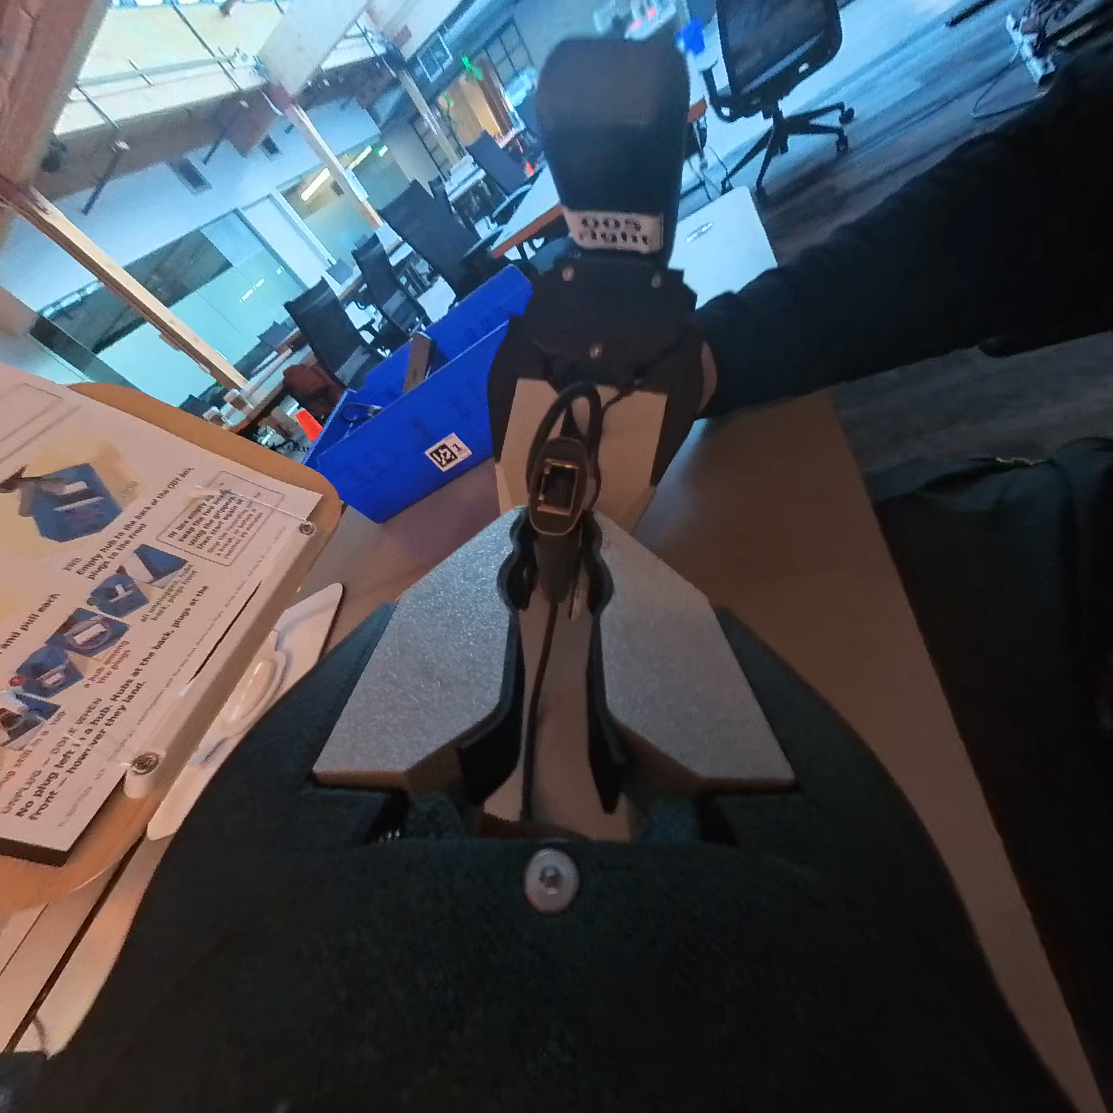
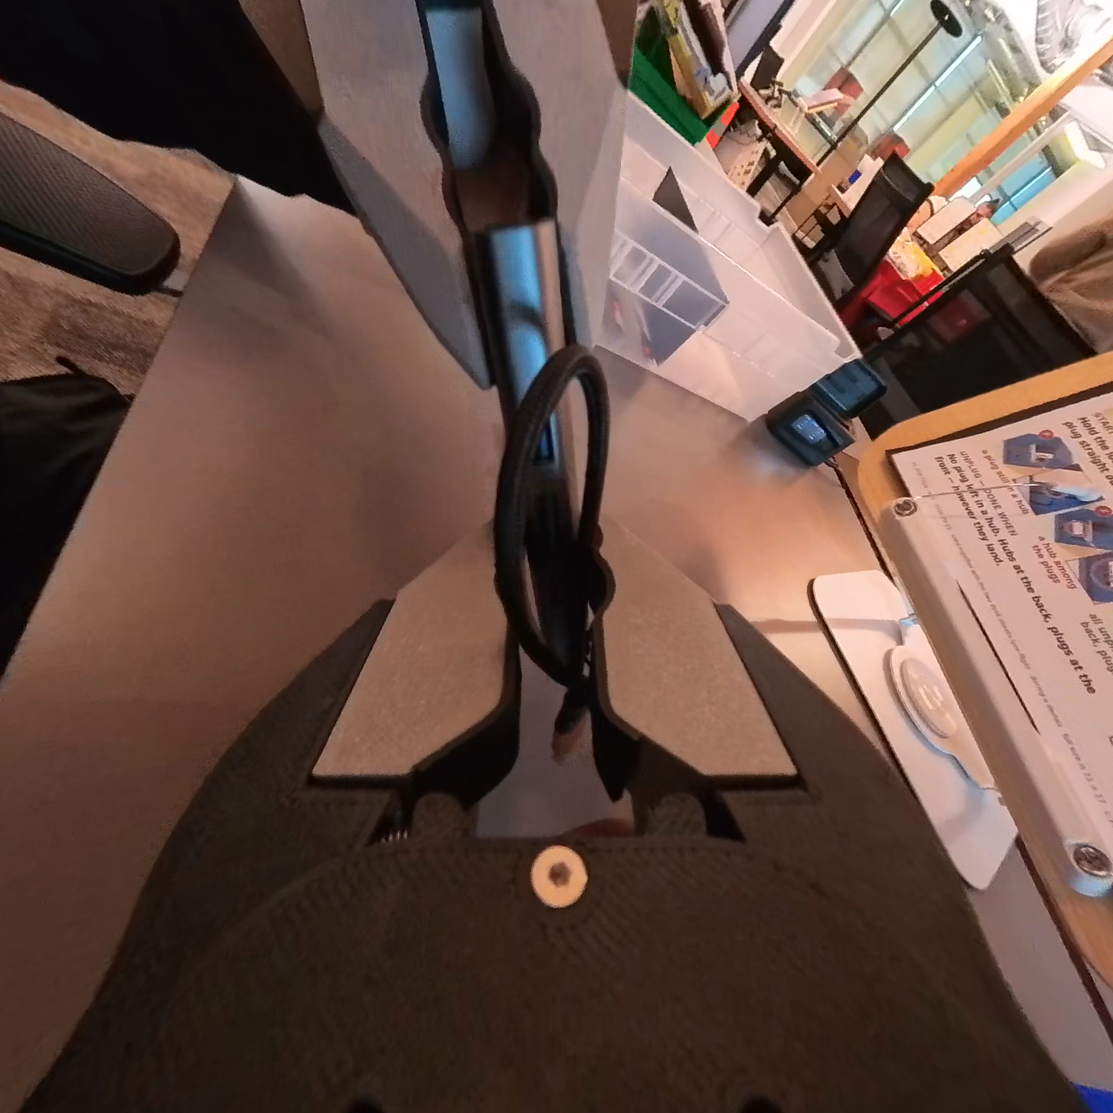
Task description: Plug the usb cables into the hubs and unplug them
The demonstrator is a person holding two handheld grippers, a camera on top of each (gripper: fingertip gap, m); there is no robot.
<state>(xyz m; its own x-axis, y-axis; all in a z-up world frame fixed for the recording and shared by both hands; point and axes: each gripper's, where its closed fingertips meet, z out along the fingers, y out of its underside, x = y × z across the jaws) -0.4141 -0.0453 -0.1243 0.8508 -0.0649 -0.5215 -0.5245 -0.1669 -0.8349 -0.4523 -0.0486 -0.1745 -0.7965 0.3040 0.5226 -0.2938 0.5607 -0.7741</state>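
Observation:
My left gripper is shut on a slim grey USB hub, whose far end with a square port points away from me. The same hub shows in the right wrist view, running from the left gripper at the top down to my right gripper. The right gripper is shut on the hub's black braided cable, which loops up in front of the hub; the cable's plug hangs between the fingers. The right gripper also shows facing me in the left wrist view. Both are held above the table.
A blue bin stands behind to the left. An instruction sheet on a wooden board lies at the left. A clear plastic bin, dark adapters and a white pad sit at the right. A dark sleeve holds the right gripper. Tip to tip, the grippers are about 6 cm apart.

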